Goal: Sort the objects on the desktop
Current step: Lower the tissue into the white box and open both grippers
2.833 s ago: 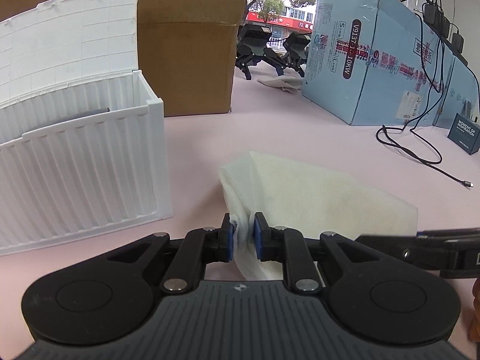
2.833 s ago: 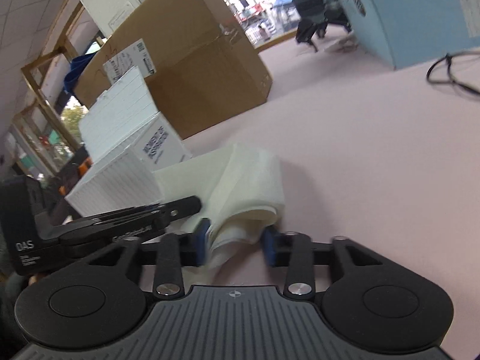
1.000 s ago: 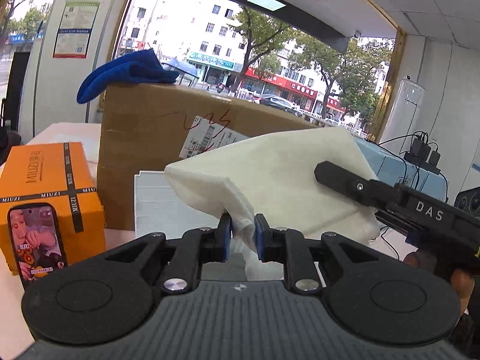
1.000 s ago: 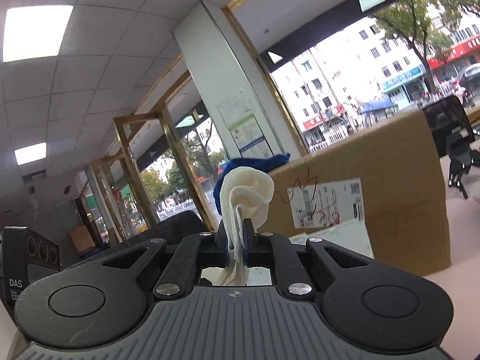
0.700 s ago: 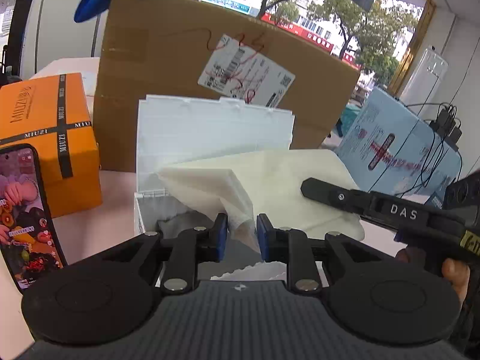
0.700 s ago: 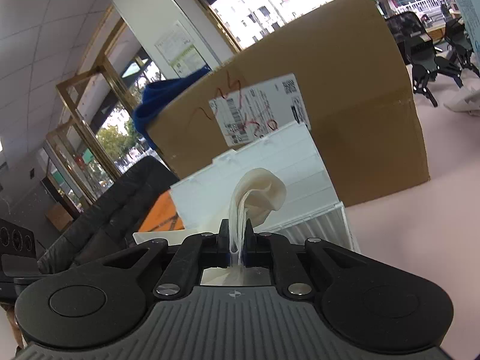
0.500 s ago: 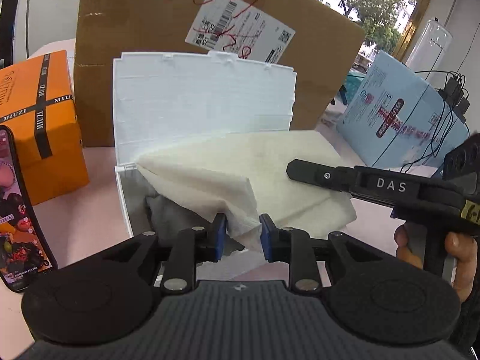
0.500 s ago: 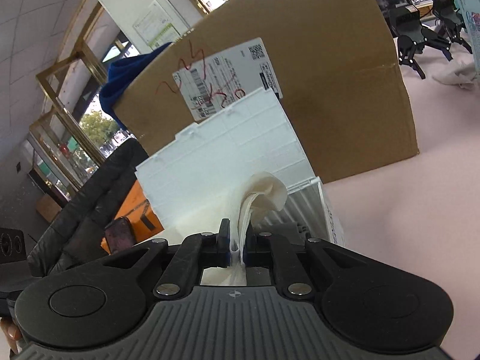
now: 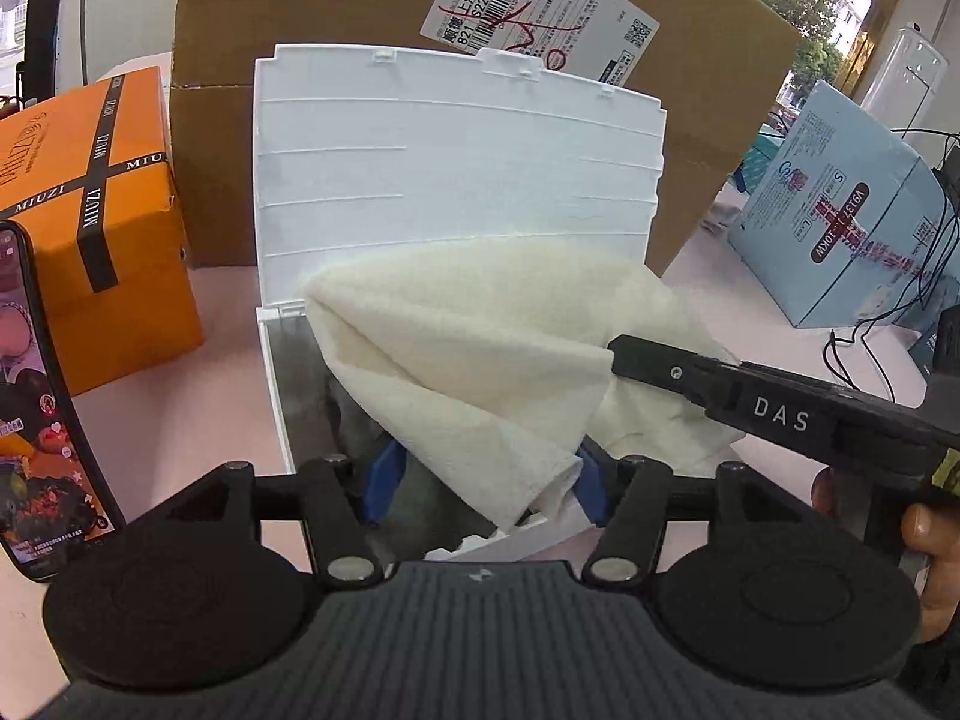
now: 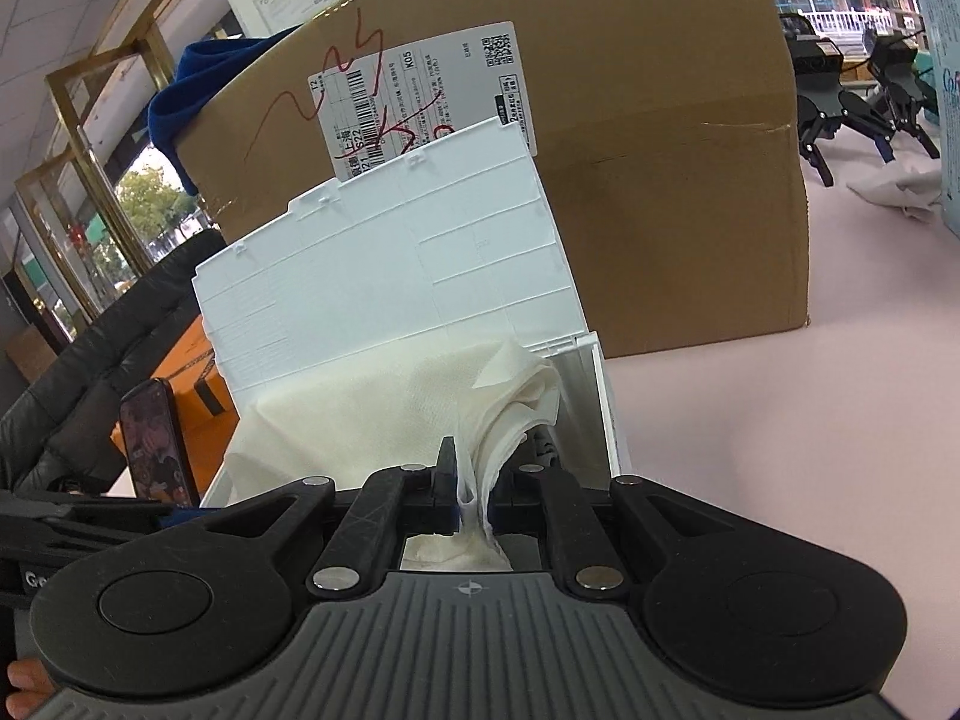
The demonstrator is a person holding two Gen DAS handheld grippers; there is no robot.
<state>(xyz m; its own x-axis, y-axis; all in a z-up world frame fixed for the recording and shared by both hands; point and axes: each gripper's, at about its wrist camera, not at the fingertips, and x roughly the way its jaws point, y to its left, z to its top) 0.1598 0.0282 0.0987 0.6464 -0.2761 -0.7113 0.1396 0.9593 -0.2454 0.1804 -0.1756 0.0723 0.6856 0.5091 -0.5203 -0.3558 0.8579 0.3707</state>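
Note:
A cream cloth (image 9: 480, 330) is draped over the mouth of a white ribbed storage box (image 9: 273, 372), whose lid (image 9: 456, 150) stands upright behind it. My left gripper (image 9: 487, 483) is open at the box's near edge, its blue pads (image 9: 384, 477) spread wide on either side of a hanging fold. My right gripper (image 10: 471, 501) is shut on the cloth's (image 10: 360, 414) right corner, just over the box's right wall (image 10: 603, 414). In the left wrist view the right gripper (image 9: 636, 357) reaches in from the right. Something dark grey (image 9: 360, 420) lies in the box under the cloth.
A big brown cardboard box (image 9: 336, 60) stands right behind the lid. To the left are an orange MIUZI box (image 9: 90, 228) and an upright phone (image 9: 42, 420). A light-blue carton (image 9: 840, 222) and cables (image 9: 864, 324) are at the right. A hand (image 9: 924, 546) holds the right gripper.
Both grippers carried the cloth down over the open white box. The left gripper's pads have spread apart and let go of the cloth; the right gripper still pinches it.

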